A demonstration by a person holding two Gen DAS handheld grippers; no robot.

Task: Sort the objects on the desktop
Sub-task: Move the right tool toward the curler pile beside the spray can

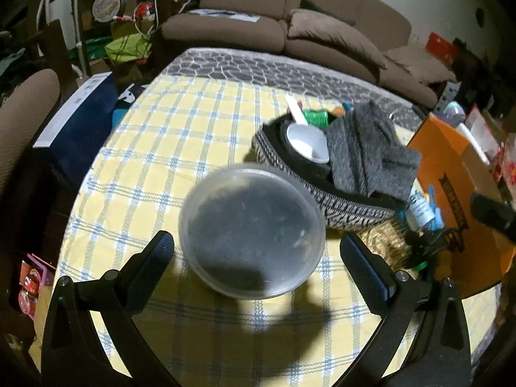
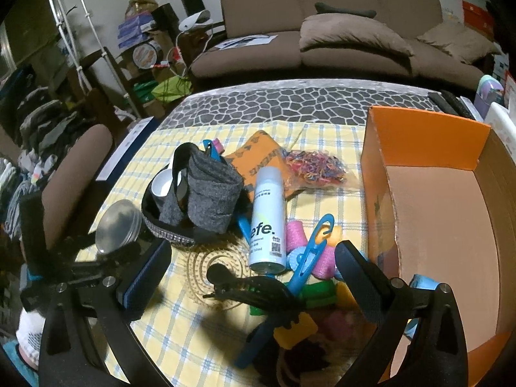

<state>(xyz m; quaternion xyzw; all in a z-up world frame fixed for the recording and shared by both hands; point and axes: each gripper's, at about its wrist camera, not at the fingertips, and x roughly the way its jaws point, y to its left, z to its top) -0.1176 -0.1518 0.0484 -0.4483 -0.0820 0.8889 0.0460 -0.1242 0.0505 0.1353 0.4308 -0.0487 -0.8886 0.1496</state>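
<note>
Checked worktop (image 1: 200, 122): we hold the left hand-held gripper (image 1: 256, 258) open, its fingers flanking the round lidded tin (image 1: 251, 232).

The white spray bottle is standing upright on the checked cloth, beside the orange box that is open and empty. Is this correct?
Not quite: the white spray bottle is lying on its side, not upright, as the right wrist view shows. It rests on the checked cloth, beside the open, empty orange box.

A home living room: a brown sofa (image 2: 329, 29) with cushions (image 2: 351, 34) stands behind the bench (image 1: 180, 148) in its checked cloth, beside cluttered boxes (image 2: 135, 29) and clothes (image 2: 42, 122).
</note>
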